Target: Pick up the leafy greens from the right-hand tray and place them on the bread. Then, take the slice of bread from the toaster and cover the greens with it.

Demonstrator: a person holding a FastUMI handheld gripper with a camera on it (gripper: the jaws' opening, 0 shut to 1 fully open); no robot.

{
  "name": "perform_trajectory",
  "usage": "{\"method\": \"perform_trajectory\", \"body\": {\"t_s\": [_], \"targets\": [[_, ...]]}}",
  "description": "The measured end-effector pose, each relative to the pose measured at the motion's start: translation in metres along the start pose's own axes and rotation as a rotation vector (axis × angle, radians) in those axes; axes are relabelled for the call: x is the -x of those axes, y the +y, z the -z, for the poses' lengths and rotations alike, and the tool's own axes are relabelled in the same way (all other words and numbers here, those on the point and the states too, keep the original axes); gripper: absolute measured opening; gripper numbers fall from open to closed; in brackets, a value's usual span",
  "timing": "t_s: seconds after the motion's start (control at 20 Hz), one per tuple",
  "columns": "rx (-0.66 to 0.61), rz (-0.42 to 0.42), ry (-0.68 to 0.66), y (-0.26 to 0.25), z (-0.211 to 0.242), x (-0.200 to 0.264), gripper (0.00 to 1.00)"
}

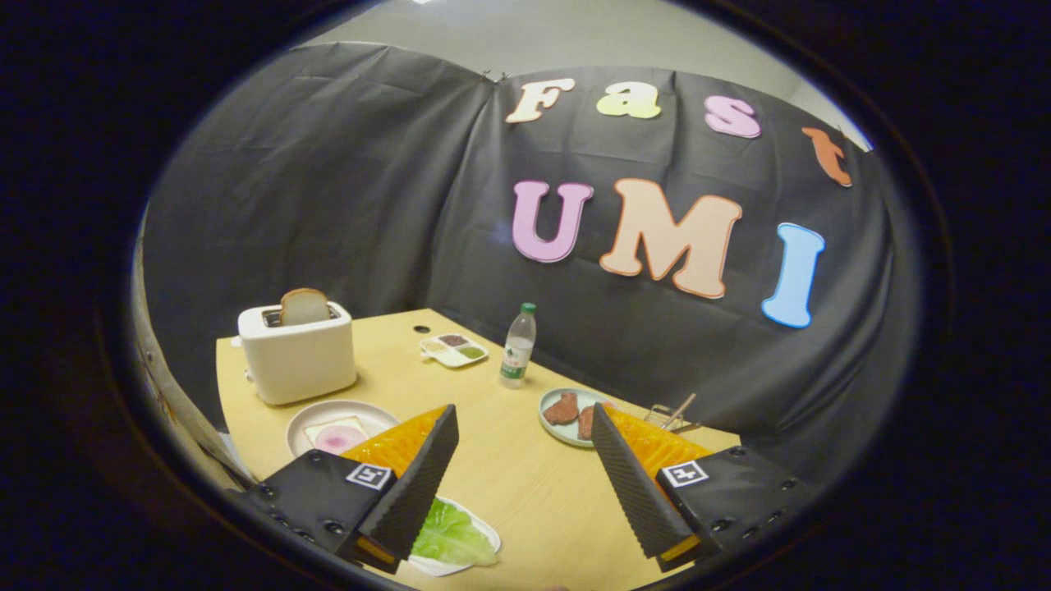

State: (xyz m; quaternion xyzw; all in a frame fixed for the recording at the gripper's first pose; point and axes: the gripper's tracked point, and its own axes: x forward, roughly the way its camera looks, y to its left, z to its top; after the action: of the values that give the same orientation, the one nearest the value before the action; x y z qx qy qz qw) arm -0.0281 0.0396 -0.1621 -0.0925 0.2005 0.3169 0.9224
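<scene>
With my gripper (521, 460) spread wide and holding nothing above the pale wooden table (525, 492), I should drop toward its near edge, where the green leafy lettuce (450, 535) lies on a small white tray (484, 529), and pinch its thick rib.

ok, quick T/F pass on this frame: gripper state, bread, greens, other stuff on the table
1. The hand-held gripper is open and holds nothing. True.
2. A bread slice stands in the white toaster. True.
3. The leafy greens already lie on the bread on the plate. False: they lie on their own white tray, down by the left finger; the bread on the plate carries a pink slice, no greens.
4. The water bottle lies on its side. False: it stands upright, beyond the fingers.
5. A plate with brown meat pieces sits just ahead of the right finger. True.
</scene>
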Motion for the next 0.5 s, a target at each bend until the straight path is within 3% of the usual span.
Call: {"method": "perform_trajectory", "body": {"t_s": [0.5], "targets": [[0.073,-0.242,0.204,0.053,0.093,-0.016,1.00]]}}
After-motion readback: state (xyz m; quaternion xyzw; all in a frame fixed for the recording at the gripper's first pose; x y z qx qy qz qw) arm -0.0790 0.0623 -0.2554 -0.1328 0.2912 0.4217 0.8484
